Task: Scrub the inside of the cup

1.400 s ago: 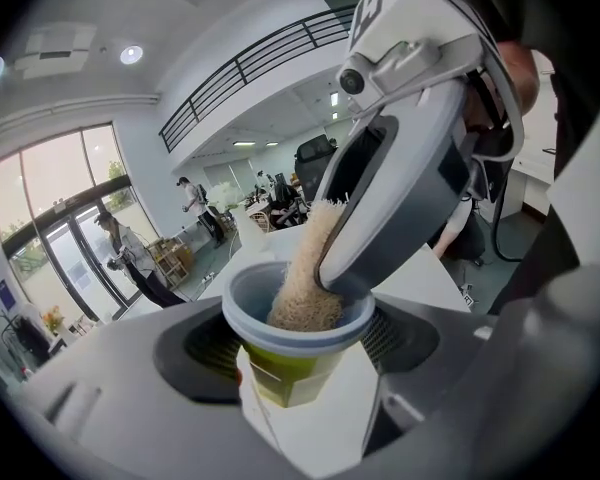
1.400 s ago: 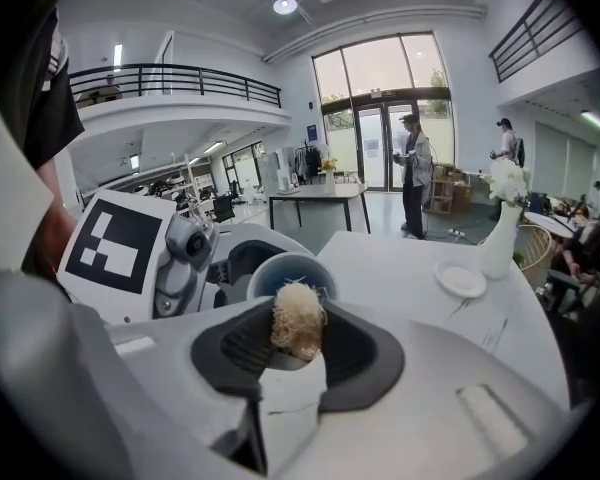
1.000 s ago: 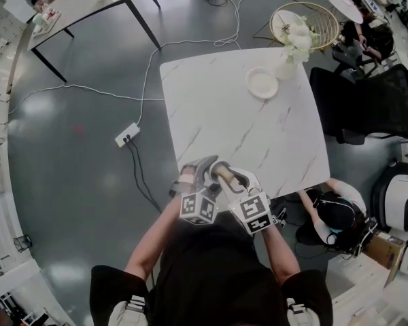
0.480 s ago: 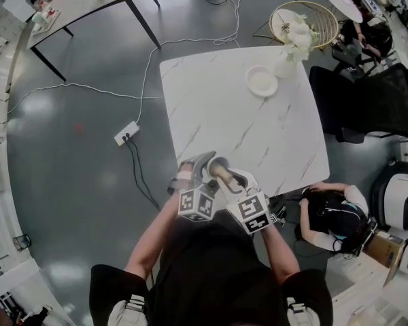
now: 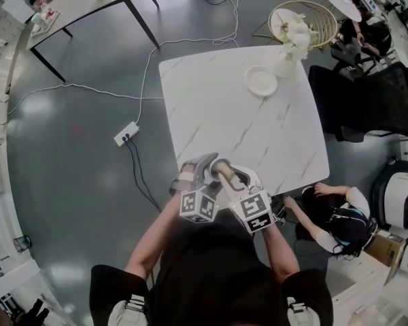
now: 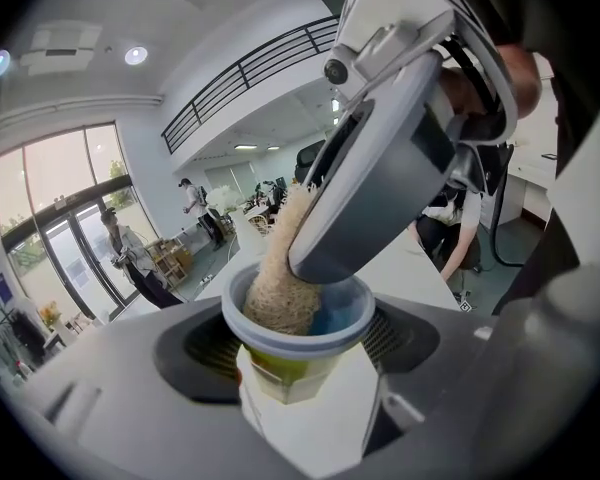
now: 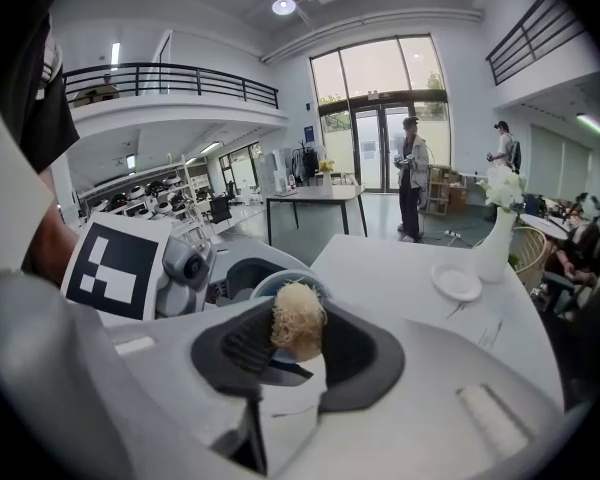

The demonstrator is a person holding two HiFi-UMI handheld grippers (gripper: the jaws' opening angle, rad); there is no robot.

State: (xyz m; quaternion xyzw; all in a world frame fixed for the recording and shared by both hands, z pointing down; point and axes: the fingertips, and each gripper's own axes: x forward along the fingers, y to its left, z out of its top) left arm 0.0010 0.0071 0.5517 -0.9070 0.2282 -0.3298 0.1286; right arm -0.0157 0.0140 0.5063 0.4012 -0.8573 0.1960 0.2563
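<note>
Both jaws loaded: cup (image 6: 280, 366) clamped between left gripper (image 6: 298, 353) jaws, and right gripper (image 7: 298, 356) jaws grip scrubber (image 7: 298, 330), its tip inside cup.

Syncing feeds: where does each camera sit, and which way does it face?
Head view: on the person's head, facing steeply down at the table; forearms, left gripper, right gripper show.
Left gripper view: on that gripper, facing its gripped cup.
Right gripper view: on that gripper, facing its scrubber.
Shared: cup and scrubber in both gripper views.

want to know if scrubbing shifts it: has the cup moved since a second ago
No. The cup stays at the same spot by the table's near edge.
</note>
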